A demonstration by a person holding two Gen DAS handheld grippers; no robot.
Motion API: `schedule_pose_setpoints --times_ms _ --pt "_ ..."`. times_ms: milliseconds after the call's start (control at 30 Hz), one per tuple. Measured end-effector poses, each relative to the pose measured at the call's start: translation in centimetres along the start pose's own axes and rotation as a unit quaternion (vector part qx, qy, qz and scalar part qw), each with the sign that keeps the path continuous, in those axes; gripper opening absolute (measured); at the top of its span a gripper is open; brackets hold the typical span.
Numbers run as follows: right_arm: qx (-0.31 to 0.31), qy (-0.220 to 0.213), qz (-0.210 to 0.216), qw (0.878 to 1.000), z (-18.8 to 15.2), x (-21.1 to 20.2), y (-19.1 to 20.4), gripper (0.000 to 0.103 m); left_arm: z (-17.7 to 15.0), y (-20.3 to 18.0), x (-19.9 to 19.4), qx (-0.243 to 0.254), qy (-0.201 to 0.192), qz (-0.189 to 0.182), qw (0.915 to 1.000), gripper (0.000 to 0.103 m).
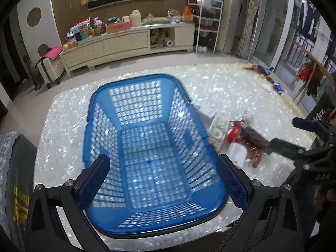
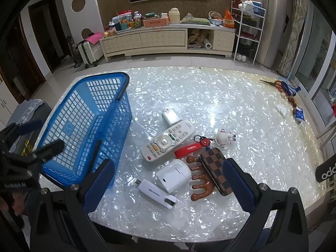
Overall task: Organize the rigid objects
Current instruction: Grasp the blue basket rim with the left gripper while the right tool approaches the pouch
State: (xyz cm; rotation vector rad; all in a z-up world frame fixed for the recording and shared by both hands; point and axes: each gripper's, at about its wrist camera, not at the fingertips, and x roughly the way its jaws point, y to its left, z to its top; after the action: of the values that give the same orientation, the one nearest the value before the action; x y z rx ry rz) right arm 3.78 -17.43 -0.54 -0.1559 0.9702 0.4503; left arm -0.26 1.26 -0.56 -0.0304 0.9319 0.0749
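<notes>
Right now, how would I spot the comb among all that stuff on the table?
Start at the big blue basket on the shiny white table; a cluster of small things lies just to its right. At the near end of that cluster, between a white case and a brown checked pouch, lies the comb. It alone is glossy brown with thick, rounded teeth.

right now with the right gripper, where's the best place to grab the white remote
Probably across the narrow middle of the white remote, coming from above. It lies flat and diagonal, its long sides mostly free; the red strap crowds the lower end, so turn the right gripper to span its width.
</notes>
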Motion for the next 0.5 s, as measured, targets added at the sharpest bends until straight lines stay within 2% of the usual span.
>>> schedule_pose_setpoints --times_ms 133,300,500 --pt "0.016 0.012 0.001 1.000 -0.5 0.8 -1.4 0.103 0.2 2.0 0.5 -0.007 0.027 0.021 0.9994 0.101" --pt "0.026 0.023 -0.003 0.999 -0.9 1.4 -2.7 0.103 0.2 4.0 0.7 -0.017 0.047 0.016 0.9986 0.101" --pt "0.028 0.038 -0.016 0.999 -1.4 2.0 -4.3 0.103 0.5 6.1 2.4 -0.006 0.092 0.031 0.9952 0.100"
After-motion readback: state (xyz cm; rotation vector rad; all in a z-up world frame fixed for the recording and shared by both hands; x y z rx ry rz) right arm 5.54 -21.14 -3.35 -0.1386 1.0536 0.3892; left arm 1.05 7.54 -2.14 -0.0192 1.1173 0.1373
